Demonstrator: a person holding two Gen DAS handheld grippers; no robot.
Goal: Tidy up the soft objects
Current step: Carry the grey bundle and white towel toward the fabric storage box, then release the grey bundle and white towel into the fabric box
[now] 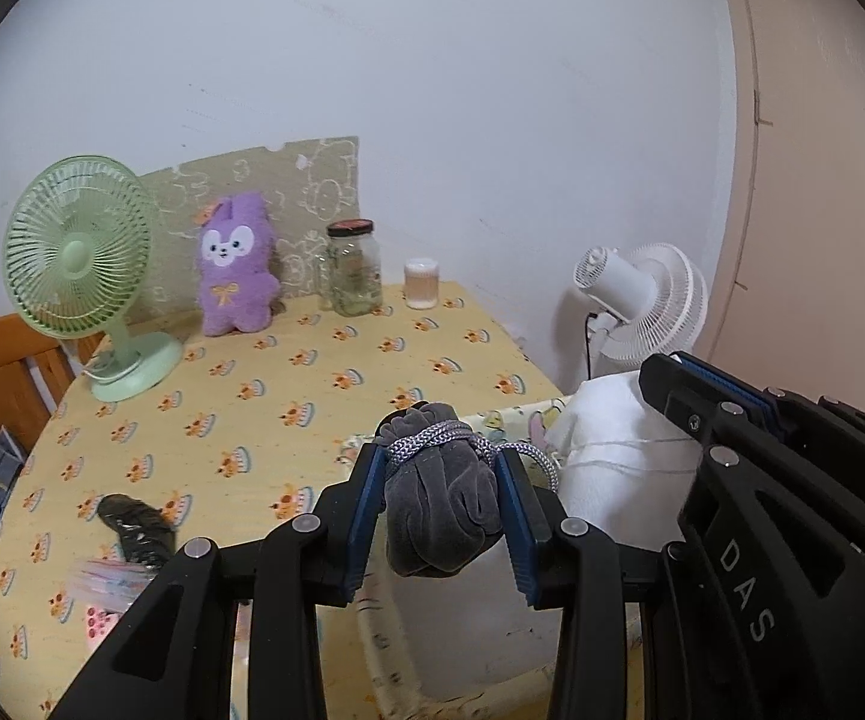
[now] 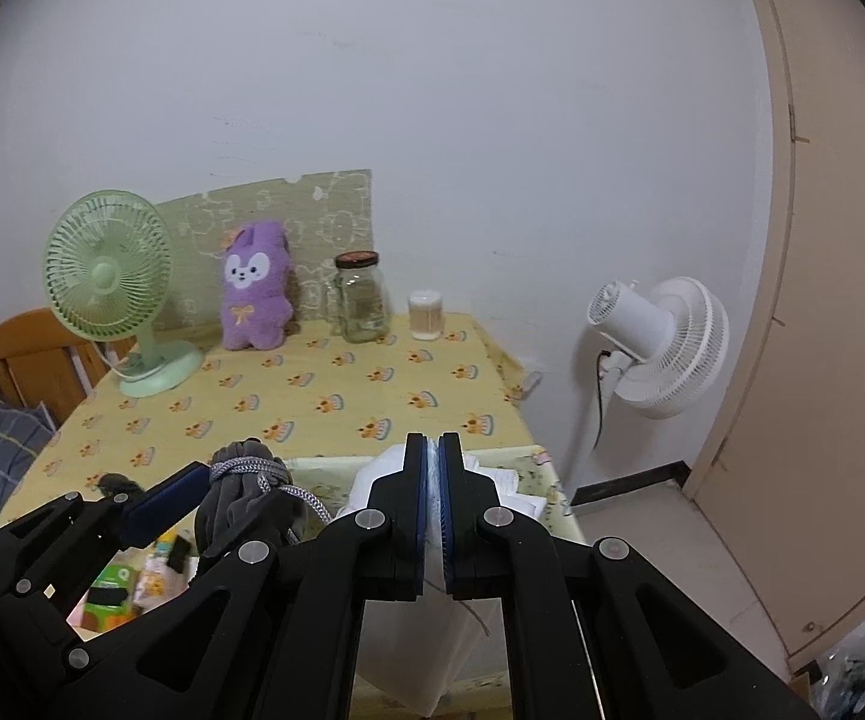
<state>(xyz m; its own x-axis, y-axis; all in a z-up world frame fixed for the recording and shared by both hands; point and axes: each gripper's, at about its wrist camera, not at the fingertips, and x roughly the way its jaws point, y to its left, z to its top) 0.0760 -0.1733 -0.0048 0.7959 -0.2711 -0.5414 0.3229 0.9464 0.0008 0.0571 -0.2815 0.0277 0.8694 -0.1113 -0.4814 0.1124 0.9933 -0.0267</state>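
Observation:
My left gripper [image 1: 441, 468] is shut on a grey velvet pouch [image 1: 441, 504] tied with a grey-white cord [image 1: 426, 441], held above a pale patterned fabric box [image 1: 510, 420] at the table's near right. The pouch also shows in the right wrist view [image 2: 240, 504]. My right gripper [image 2: 432, 468] is shut on a white cloth bag [image 2: 426, 624] that hangs over the same box; the bag also shows in the left wrist view [image 1: 618, 462]. A purple plush rabbit [image 1: 234, 267] stands at the back of the table against the wall.
A green desk fan [image 1: 81, 270] stands back left, a glass jar [image 1: 353, 267] and a small cotton-swab tub [image 1: 422, 282] at the back. A white floor fan [image 2: 660, 345] stands right of the table. Small packets [image 2: 132, 582] and a dark object [image 1: 132, 525] lie near left.

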